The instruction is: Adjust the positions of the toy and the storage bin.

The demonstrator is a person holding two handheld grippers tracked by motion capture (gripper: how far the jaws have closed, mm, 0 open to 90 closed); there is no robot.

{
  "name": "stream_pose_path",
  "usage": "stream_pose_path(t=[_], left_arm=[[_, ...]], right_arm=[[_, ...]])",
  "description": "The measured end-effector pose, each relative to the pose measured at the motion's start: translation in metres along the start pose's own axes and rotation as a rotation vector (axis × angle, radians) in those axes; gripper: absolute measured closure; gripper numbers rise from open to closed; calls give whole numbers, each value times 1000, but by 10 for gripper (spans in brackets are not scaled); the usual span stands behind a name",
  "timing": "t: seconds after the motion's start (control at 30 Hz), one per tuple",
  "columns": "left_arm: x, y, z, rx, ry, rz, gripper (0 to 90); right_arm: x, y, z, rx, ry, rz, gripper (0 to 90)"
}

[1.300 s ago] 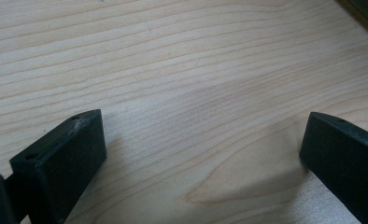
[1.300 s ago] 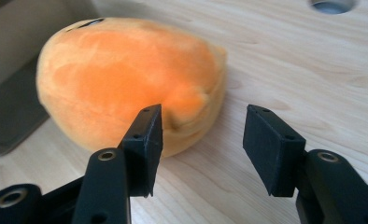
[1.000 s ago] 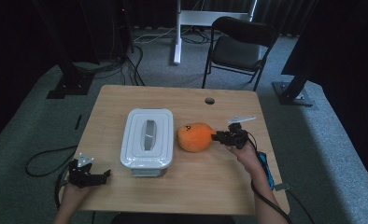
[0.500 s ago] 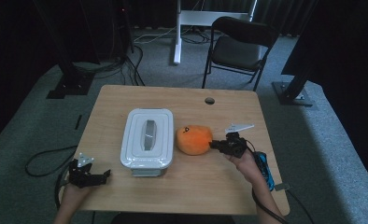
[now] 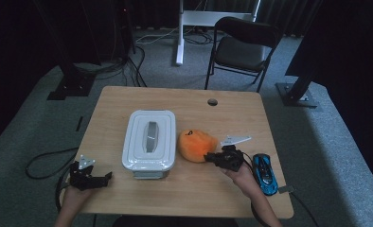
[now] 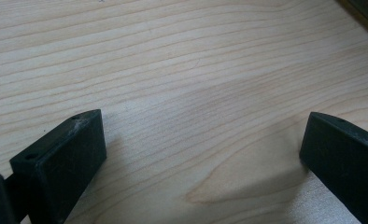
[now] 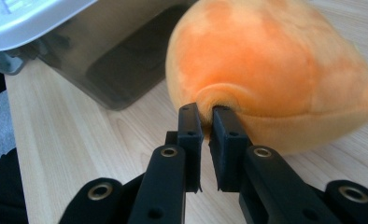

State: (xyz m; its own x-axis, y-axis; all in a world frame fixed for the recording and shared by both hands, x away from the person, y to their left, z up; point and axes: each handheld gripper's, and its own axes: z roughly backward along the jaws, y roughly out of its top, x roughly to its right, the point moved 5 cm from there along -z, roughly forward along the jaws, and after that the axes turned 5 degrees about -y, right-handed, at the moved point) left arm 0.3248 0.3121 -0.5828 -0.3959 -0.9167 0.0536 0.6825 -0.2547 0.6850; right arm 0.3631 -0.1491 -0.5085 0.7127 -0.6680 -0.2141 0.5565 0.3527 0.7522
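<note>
my right gripper (image 5: pixel 212 158) sits at the near right side of the wooden table (image 5: pixel 222 198), its 2 jaws squeezed almost together on a small pinch of the orange plush toy (image 5: pixel 195 145). in the right gripper view the jaws have just been closing, and a fold of the orange fabric (image 7: pixel 271 65) is caught between their tips, puckered around them. the toy lies on the table just beside the right wall of the white lidded box (image 5: pixel 149 139), and i cannot tell whether it touches it. in the right gripper view the box shows as a grey translucent wall behind the toy. a blue toy car (image 5: pixel 264 172) lies on the table just to the right of my right hand (image 5: pixel 244 177). my left gripper (image 5: pixel 105 176) rests near the front left corner of the table, well apart from the box. its 2 jaws are spread wide, with bare wood (image 6: pixel 182 93) between them and nothing held.
</note>
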Motion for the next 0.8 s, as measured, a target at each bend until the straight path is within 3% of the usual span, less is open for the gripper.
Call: stream_pose_path(t=[0.27, 0.33, 0.37, 0.4, 0.43, 0.57, 0.67, 0.8], left_arm=[[0, 0, 0, 0, 0, 0, 8], [0, 0, 0, 0, 0, 0, 8], [0, 0, 0, 0, 0, 1, 8], [0, 0, 0, 0, 0, 0, 8], [0, 0, 0, 0, 0, 0, 8], [0, 0, 0, 0, 0, 0, 8], [0, 0, 0, 0, 0, 0, 8], [0, 0, 0, 0, 0, 0, 8]], right_arm=[[-11, 6, -4, 13, 45, 1, 768], [-12, 8, -2, 17, 54, -5, 726], [-12, 9, -1, 17, 70, -7, 661], [-13, 13, 2, 36, 54, 6, 545], [-12, 15, 5, 50, 54, 4, 486], [-5, 26, 17, 106, 48, -23, 407], [5, 33, 22, 115, -10, -28, 382], [22, 40, 23, 121, -43, -71, 359]])
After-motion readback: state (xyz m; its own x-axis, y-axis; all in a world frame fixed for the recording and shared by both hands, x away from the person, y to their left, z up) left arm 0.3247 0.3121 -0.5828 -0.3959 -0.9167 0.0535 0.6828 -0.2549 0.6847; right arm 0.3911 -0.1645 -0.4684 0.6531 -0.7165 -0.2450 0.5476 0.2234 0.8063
